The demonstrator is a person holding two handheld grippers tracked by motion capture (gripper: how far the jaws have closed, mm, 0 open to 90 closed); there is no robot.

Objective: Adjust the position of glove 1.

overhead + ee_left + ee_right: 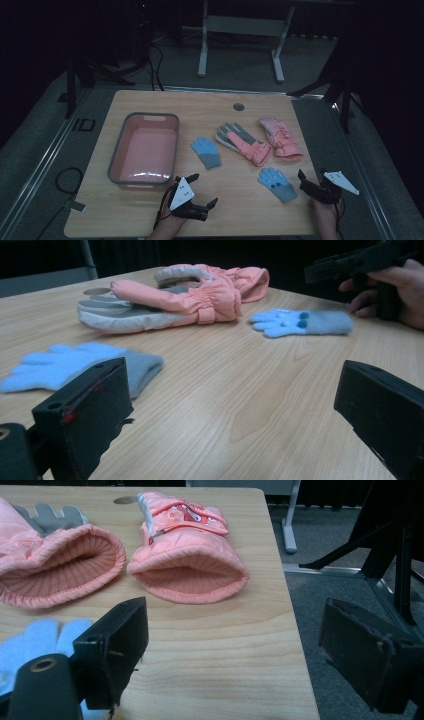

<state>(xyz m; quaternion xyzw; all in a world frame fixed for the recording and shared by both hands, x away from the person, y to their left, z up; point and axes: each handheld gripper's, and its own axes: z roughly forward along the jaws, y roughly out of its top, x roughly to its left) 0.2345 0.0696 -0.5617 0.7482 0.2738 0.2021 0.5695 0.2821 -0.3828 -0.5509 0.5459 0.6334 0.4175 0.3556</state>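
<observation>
Left hand-held gripper [202, 192] sits low over the near edge of the worktop [250, 215], just right of the pink tub [145, 148]. Jaws wide apart, nothing between them; bare wood shows in the gap in the left gripper view.

Right hand-held gripper [306, 181] is at the near right corner of the worktop, jaws also wide and empty.

Near blue glove [277, 183] lies flat just left of the right hand-held gripper, not touching it. Far blue glove [206, 151] lies flat between the tub and the pink gloves.

Left pink glove [243, 141], grey palm up, and right pink glove [280, 137] lie side by side beyond the near blue glove, cuffs toward the person. Tub holds no glove.
</observation>
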